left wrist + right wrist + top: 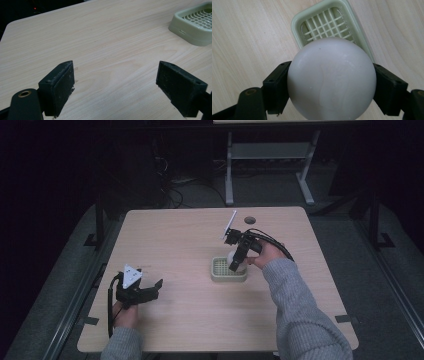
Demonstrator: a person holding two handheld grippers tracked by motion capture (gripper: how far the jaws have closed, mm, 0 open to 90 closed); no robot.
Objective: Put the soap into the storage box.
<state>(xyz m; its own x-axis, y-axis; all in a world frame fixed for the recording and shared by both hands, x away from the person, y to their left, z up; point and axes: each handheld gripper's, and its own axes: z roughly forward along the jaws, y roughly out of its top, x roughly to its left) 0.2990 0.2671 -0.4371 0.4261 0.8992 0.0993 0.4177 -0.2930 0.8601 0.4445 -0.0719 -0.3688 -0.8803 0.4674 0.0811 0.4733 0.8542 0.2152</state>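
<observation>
A smooth white ball [331,78] sits clamped between the jaws of my right gripper [235,265], which is shut on it and points down over a pale green grid-bottomed tray [216,275] near the table's middle. In the right gripper view the tray [298,22] lies just beyond and beneath the ball, whose underside is hidden. My left gripper [150,289] rests low at the table's front left, open, with bare wood between its fingers [58,86]. From there the tray's corner [180,27] shows at the far right.
The wooden table [175,240] has a round cable hole [250,220] near its far edge. Beyond the far edge stands another table's grey metal frame [270,155] on a dark floor with cables.
</observation>
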